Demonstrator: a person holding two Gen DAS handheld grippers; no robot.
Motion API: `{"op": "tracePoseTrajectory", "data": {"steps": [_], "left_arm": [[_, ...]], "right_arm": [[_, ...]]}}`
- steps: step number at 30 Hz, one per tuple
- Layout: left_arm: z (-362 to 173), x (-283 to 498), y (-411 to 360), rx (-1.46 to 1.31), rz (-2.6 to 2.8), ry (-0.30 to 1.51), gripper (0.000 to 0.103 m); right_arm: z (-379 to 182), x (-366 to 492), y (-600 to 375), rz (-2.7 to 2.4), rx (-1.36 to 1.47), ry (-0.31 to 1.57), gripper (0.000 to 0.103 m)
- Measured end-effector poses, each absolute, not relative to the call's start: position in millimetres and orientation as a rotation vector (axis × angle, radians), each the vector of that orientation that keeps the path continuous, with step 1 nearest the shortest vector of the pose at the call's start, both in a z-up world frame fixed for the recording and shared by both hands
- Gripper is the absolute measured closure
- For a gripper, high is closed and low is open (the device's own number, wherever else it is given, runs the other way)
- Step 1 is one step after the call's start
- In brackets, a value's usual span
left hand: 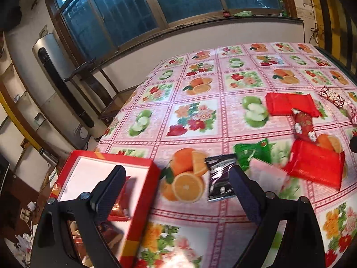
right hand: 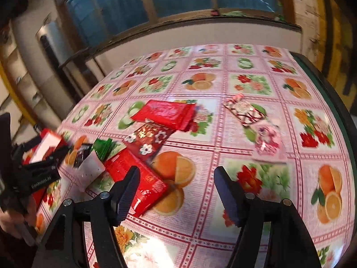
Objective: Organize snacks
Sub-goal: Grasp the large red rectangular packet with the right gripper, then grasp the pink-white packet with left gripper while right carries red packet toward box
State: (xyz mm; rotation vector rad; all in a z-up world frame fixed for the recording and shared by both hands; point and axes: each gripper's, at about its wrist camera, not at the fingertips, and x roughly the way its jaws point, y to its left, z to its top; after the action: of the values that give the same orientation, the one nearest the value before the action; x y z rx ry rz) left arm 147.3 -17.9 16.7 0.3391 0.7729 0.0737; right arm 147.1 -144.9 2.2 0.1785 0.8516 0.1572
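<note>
Both grippers — left gripper (left hand: 178, 178) and right gripper (right hand: 176, 187) — are held spread wide, gripping nothing. Packet lettering is blurred past reading. Red snack packets (left hand: 116, 210) are seen inside the red box (left hand: 142, 201); other snacks (right hand: 136, 178) lie scattered on the tablecloth (right hand: 245, 84).

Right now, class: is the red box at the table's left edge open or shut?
Open. The red box shows its white inside, with packets lying in it; no lid covers it.
</note>
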Motion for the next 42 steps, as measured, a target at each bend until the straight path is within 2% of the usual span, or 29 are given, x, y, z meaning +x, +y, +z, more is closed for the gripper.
{"op": "tracePoseTrajectory", "data": {"steps": [4,11,13,15,17,21,26,34,39,42], "left_arm": [[17.9,141.8,14.4,0.324,0.094,0.803,0.010],[16.1,129.8,28.1,0.364,0.069,0.831,0.010],[16.9,127.0,23.7,0.359,0.040,0.838,0.010],[18.0,124.2,13.1,0.360,0.000,0.842,0.010],[17.6,121.1,-5.0,0.398,-0.026,0.829,0.010],[12.9,119.4,-45.4,0.467,-0.080,0.807,0.010],[-1.4,127.1,-80.7,0.520,-0.135,0.817,0.010],[-24.0,135.8,-100.7,0.512,-0.248,0.887,0.010],[-27.0,149.0,-96.5,0.401,-0.313,0.949,0.010],[-28.9,143.4,-101.2,0.395,-0.336,0.938,0.017]], "right_arm": [[-10.8,165.1,-97.1,0.253,0.007,0.929,0.026],[-34.3,191.9,-56.8,0.277,-0.103,1.037,0.024],[-35.7,190.7,-52.7,0.260,-0.124,1.041,0.029],[-34.3,187.4,-54.4,0.266,-0.110,1.041,0.048],[-33.0,181.5,-59.6,0.258,-0.093,1.041,0.052],[-31.5,166.3,-75.8,0.234,-0.044,1.040,0.053],[-31.4,144.1,-124.8,0.223,0.199,1.033,0.053],[-33.2,141.6,-151.5,0.209,0.381,1.006,0.053],[-33.0,142.1,-158.1,0.189,0.419,1.003,0.053],[-33.6,141.8,-161.2,0.183,0.437,1.000,0.053]]}}
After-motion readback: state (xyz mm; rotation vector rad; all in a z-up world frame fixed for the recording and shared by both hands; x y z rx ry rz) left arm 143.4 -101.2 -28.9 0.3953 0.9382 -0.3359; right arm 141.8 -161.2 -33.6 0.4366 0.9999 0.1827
